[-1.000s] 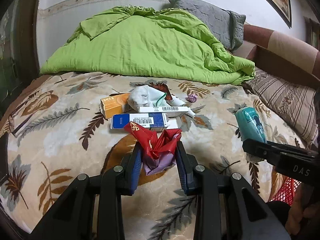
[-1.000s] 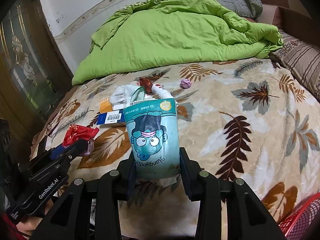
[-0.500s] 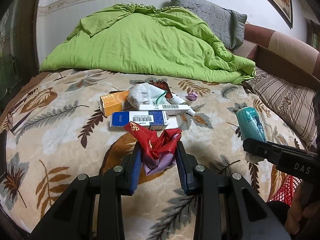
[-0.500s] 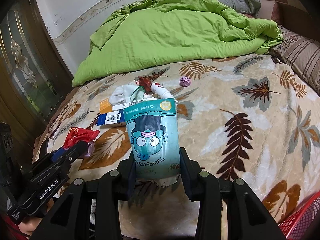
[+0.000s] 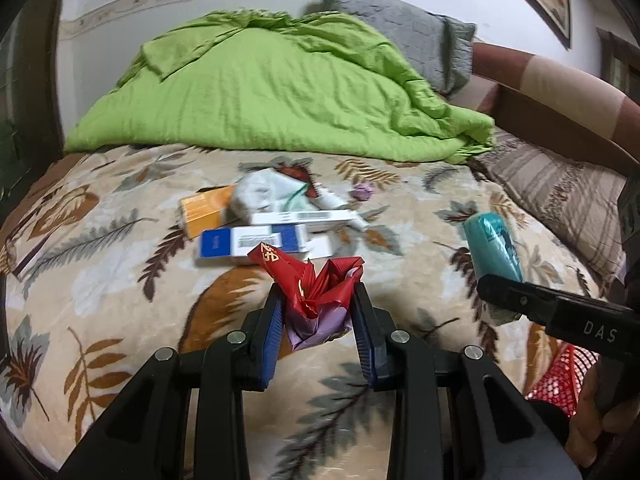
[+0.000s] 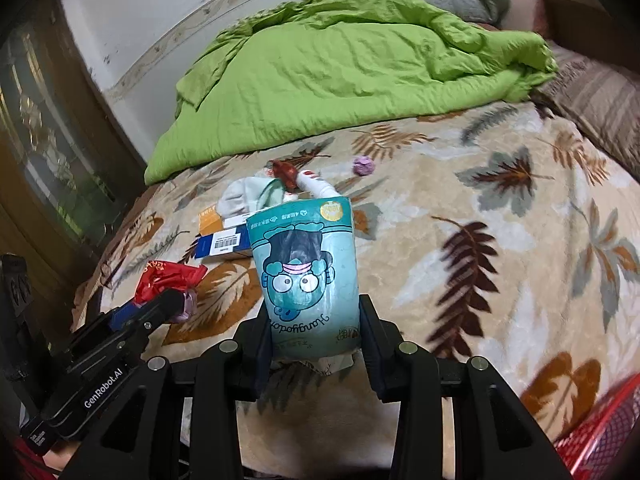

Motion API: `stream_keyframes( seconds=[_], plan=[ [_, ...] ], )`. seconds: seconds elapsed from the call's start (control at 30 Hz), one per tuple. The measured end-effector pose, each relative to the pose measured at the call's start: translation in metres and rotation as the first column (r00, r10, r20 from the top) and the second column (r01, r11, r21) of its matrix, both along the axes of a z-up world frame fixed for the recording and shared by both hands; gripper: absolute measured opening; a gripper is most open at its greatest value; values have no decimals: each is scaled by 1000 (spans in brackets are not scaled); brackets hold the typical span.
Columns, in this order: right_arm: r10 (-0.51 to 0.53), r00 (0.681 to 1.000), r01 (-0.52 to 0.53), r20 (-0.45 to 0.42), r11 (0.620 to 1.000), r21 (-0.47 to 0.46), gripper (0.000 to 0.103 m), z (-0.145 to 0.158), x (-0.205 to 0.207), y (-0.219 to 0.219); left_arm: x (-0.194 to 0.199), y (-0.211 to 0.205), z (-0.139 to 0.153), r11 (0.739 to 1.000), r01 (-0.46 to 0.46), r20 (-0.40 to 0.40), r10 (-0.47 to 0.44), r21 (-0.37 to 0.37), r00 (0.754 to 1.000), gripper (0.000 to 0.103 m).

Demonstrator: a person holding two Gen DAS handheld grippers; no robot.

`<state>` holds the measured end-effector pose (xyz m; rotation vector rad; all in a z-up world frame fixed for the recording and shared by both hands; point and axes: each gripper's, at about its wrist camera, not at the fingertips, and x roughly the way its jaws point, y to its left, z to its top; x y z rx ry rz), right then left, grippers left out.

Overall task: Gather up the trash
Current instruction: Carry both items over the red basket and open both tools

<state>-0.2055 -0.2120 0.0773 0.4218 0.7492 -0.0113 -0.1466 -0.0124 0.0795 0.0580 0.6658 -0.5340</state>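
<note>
We are in the middle of collecting. Our left gripper is clenched on a crumpled red wrapper with a lilac scrap under it, and our right gripper grips a teal snack pouch between its jaws. Both pieces are lifted above the leaf-patterned blanket, in front of the pile of boxes.

What is left, we judge, is most of the pile: the blue box, the orange box behind it, the long white box, a white crumpled bag, a tube and a small purple ball to the right of the pile. None of these is touched yet.

A red mesh basket shows at the low right corner, on the near side of the pile; it is probably the bin, and we cannot see what is inside.

The right wrist view shows the pouch face and the tube clearly. The left wrist view shows the lilac scrap and the white box's barcode better.
</note>
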Motion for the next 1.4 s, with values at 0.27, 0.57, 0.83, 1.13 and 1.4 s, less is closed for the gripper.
stream_keyframes(
  seconds=[0.27,0.57,0.83,1.13,1.4],
  plan=[
    [-159,987,159,-2,987,19,43,13,-95,-68,-40,-60,18,973,232,-8,-232,-12,973,31],
    [-429,902,431,-50,902,24,44,17,-221,-143,-108,-154,38,844,535,-45,-536,-33,843,32],
    [-527,846,532,-81,846,48,46,6,-273,-174,-171,-228,19,681,731,-159,-726,-36,669,32],
    [-569,818,574,-78,815,73,72,2,-292,-190,-183,-251,9,653,755,-216,-747,-64,628,60],
    [-537,843,539,-44,838,83,72,13,-274,-184,-169,-231,19,691,717,-203,-718,-93,665,61]
  ],
)
